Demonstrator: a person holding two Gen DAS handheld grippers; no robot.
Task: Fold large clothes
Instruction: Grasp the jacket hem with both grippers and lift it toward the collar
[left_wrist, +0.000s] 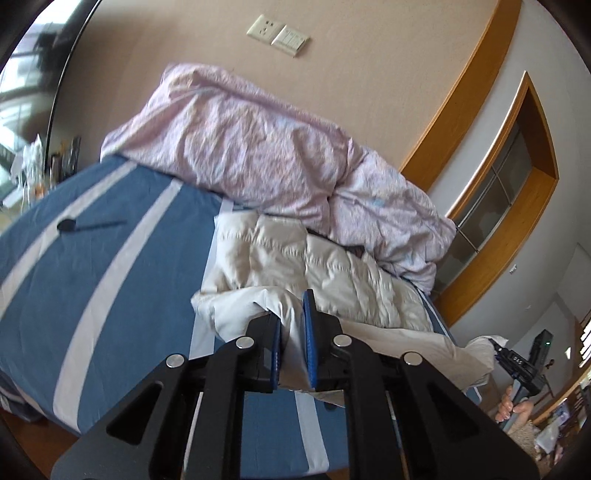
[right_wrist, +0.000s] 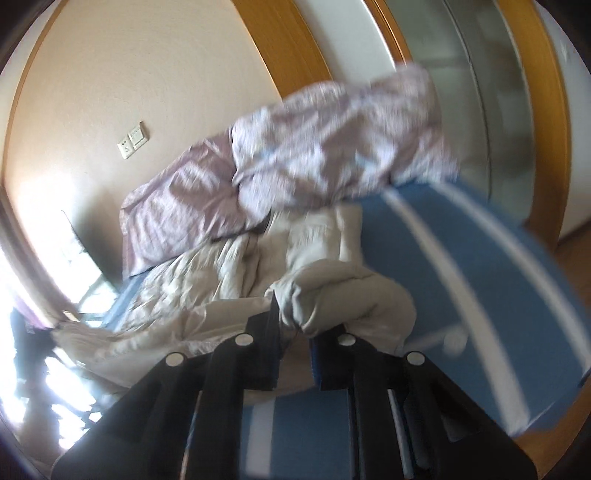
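Observation:
A cream quilted puffer jacket (left_wrist: 317, 269) lies on a bed with a blue sheet with white stripes (left_wrist: 92, 266). My left gripper (left_wrist: 293, 317) is shut on a fold of the jacket's edge, cloth pinched between its blue pads and lifted off the sheet. In the blurred right wrist view, my right gripper (right_wrist: 295, 325) is shut on another bunched part of the jacket (right_wrist: 332, 295), also raised above the bed (right_wrist: 461, 258). The other gripper (left_wrist: 517, 365) and a hand show at the far right of the left wrist view.
A crumpled pink floral duvet (left_wrist: 258, 147) is heaped at the head of the bed against the beige wall, just behind the jacket. A small black object (left_wrist: 70, 225) lies on the sheet at left. A wood-framed window (left_wrist: 509, 177) stands to the right.

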